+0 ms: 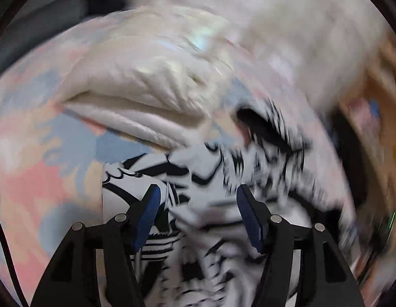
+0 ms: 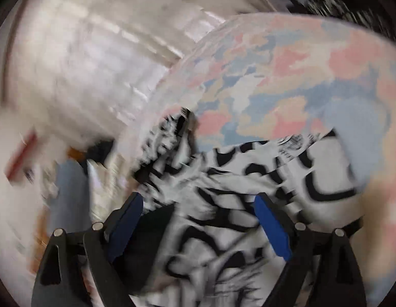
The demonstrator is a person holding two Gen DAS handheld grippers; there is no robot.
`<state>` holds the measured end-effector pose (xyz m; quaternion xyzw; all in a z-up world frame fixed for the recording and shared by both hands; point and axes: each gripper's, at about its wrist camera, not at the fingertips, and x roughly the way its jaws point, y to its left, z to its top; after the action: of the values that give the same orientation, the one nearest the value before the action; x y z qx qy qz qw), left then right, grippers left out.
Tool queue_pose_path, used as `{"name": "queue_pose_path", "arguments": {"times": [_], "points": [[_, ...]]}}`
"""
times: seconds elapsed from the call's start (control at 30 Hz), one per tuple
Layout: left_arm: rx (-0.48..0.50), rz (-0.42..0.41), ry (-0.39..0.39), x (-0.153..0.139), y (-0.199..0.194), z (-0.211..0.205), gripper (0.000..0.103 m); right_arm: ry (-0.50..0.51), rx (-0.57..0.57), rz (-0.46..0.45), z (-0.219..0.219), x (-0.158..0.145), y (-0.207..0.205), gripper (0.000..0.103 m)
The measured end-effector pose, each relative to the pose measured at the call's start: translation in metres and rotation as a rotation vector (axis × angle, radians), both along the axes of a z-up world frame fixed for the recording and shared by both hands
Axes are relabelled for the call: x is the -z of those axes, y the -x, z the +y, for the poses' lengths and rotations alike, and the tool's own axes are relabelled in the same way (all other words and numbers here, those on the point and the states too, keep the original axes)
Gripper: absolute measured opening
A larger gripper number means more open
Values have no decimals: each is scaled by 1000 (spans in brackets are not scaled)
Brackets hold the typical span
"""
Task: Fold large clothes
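A white garment with bold black print (image 1: 198, 174) lies bunched on a pastel patchwork bedspread (image 1: 44, 153). My left gripper (image 1: 198, 192) hangs over it with the blue pads wide apart and only loose cloth below the gap. In the right wrist view the same printed garment (image 2: 236, 192) spreads toward the lower right on the bedspread (image 2: 287, 81). My right gripper (image 2: 198, 199) stands open above it, and neither pad presses the fabric. Both views are smeared by motion blur.
A folded cream towel or blanket (image 1: 146, 81) lies on the bedspread beyond the garment. A pale tiled floor (image 2: 83, 64) runs past the bed's edge on the left of the right wrist view. Dark and orange shapes (image 1: 377, 102) sit blurred at the right.
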<state>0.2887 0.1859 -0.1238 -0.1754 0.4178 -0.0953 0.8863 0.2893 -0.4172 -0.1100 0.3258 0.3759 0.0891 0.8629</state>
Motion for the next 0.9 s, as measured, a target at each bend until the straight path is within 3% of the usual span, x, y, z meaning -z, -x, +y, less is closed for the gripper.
{"name": "queue_pose_path", "arguments": {"times": [0.13, 0.43, 0.57, 0.63, 0.7, 0.73, 0.77, 0.8, 0.83, 0.9], "points": [[192, -34, -151, 5, 8, -13, 60, 242, -143, 3, 10, 3, 0, 89], [437, -96, -554, 10, -2, -64, 61, 685, -364, 35, 43, 19, -19, 89], [568, -106, -674, 20, -12, -100, 61, 739, -421, 99, 46, 29, -39, 89], [602, -103, -693, 26, -16, -111, 61, 723, -426, 108, 44, 32, -50, 89], [605, -87, -662, 29, -25, -116, 46, 677, -431, 116, 42, 35, -61, 89], [596, -75, -641, 29, -29, -115, 23, 634, -433, 118, 39, 38, -67, 78], [573, -59, -599, 28, -35, -111, 13, 598, -443, 115, 38, 39, -69, 61], [538, -50, -559, 27, -42, -107, 13, 555, -462, 117, 38, 40, -72, 21], [490, -51, -521, 24, -47, -100, 8, 557, -444, 120, 39, 40, -74, 15], [406, -51, -441, 21, -55, -86, 8, 562, -408, 88, 41, 36, -74, 13]]}}
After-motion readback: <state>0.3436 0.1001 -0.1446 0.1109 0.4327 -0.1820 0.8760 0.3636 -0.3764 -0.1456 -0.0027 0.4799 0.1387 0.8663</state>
